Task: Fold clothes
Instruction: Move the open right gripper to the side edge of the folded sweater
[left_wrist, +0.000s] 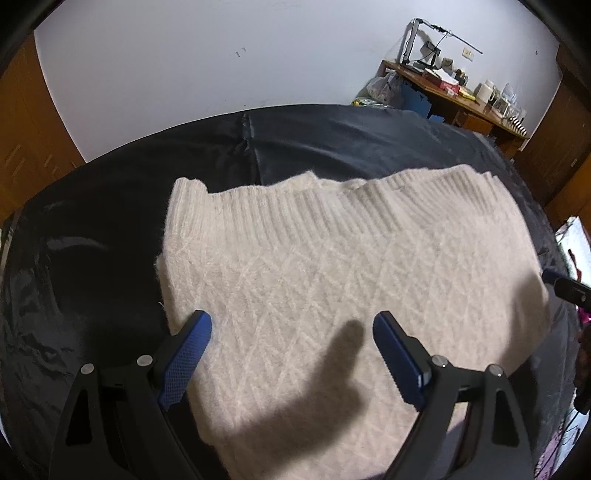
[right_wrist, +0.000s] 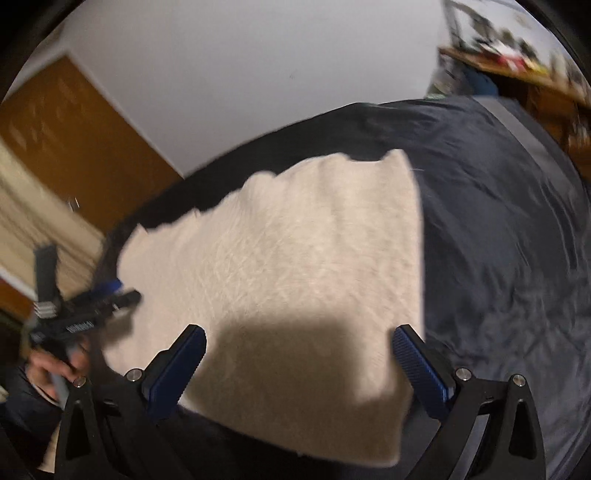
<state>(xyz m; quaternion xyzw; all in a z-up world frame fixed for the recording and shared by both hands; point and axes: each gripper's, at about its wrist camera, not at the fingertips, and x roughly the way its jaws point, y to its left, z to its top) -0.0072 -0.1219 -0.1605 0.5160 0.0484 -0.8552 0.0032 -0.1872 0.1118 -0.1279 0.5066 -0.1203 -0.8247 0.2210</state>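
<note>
Both of my grippers hang with fingers spread wide, holding nothing: the left gripper (left_wrist: 291, 332) and the right gripper (right_wrist: 299, 347) each straddle the near part of the cream cable-knit sweater (left_wrist: 332, 266). It lies folded flat on the dark bedspread (left_wrist: 92, 229), ribbed hem farthest from me. Beyond, a cluttered wooden desk (left_wrist: 461, 96) meets the white wall (left_wrist: 221, 55).

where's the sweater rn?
Sweater lies folded on the dark sheet, centre of both views, below the open left gripper and right gripper.
</note>
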